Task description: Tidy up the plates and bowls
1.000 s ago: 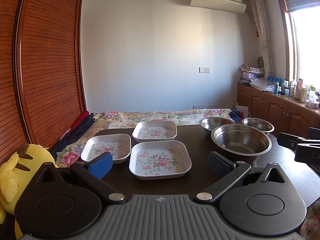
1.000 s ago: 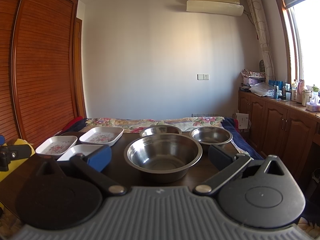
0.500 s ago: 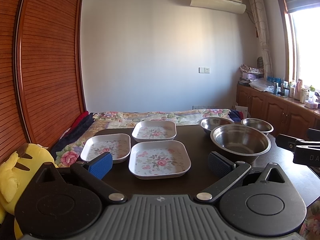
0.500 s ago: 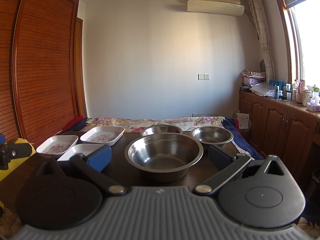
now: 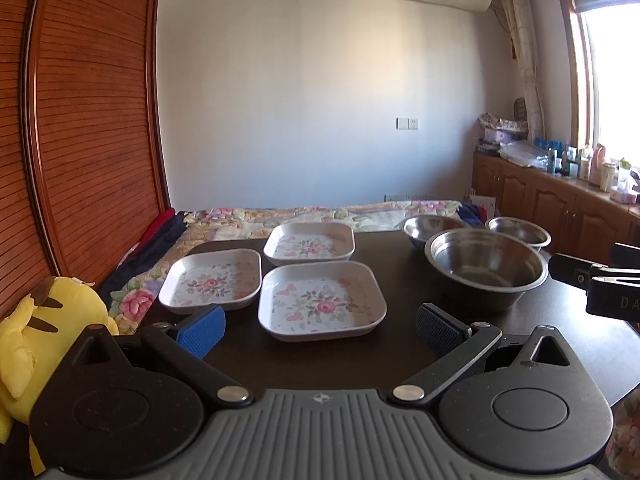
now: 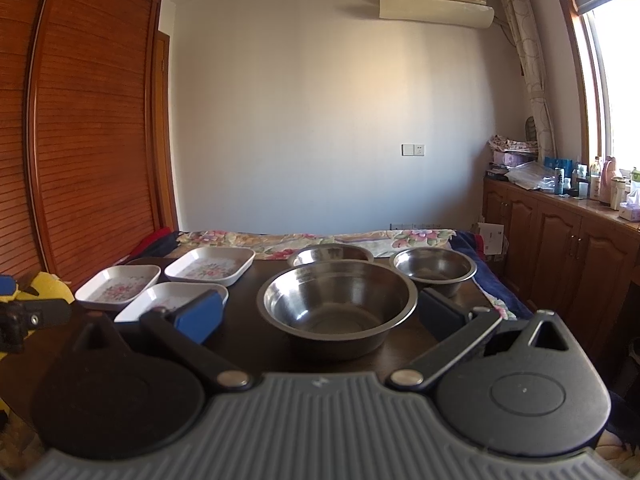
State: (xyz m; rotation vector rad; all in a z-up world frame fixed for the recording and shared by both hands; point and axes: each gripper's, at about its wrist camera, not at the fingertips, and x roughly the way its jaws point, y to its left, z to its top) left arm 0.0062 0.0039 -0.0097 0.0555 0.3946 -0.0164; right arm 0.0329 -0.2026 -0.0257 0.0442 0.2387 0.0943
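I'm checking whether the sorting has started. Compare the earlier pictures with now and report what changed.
Almost nothing. Both views drift very slightly, nothing more. The left gripper and right gripper are open and empty as before. The three floral plates and three steel bowls lie where they were on the dark table; nothing grasped or released.

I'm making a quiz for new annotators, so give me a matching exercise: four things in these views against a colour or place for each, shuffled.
Things:
1. large bowl
2. nearest plate
3. plush toy
4. air conditioner

Descriptions:
A. yellow, beside the table's left edge
B. high on the wall
C. white with a floral print
D. bare steel, in front of two smaller bowls

Pairs: 1-D, 2-C, 3-A, 4-B
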